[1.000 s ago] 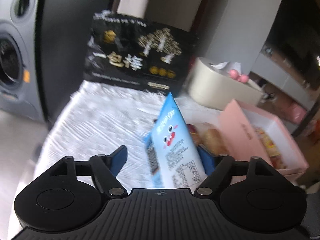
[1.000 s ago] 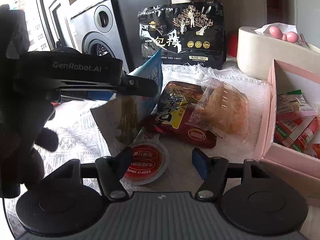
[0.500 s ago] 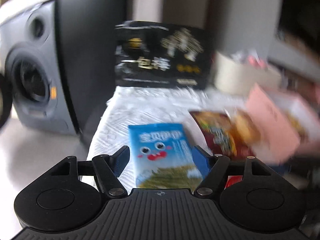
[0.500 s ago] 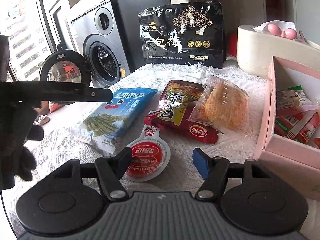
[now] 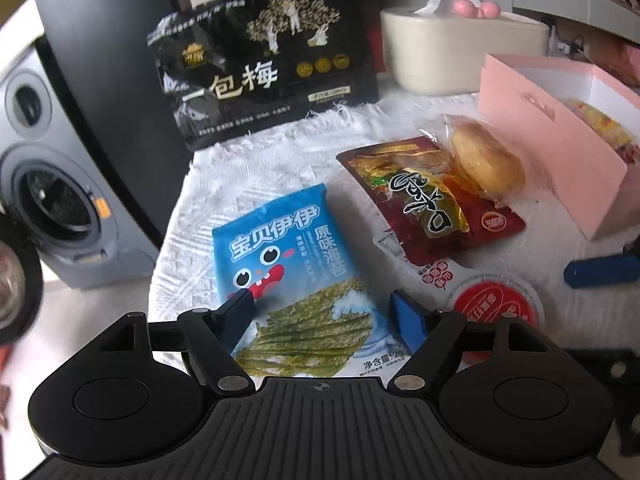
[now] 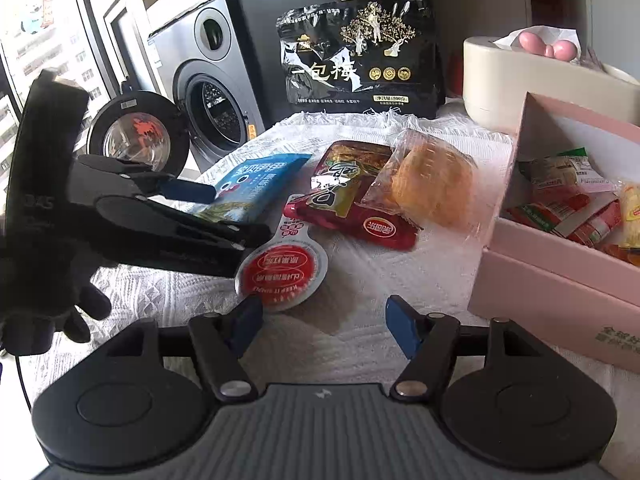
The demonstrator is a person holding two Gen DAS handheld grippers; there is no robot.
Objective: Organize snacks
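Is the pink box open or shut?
Open. The pink box has no lid on top, and the snack packets inside show.

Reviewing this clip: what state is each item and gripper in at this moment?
Left gripper: open, jaws just opened wider, over the seaweed packet.
Right gripper: open, nothing between its fingers.
Blue seaweed packet: lying flat on the white cloth, face up.
Red snack pouch: lying flat, sealed.
Wrapped pastry: resting on the pouch.
Red-lidded sauce cup: sealed.
Pink box: open, snacks inside.
Washing machine: door open.
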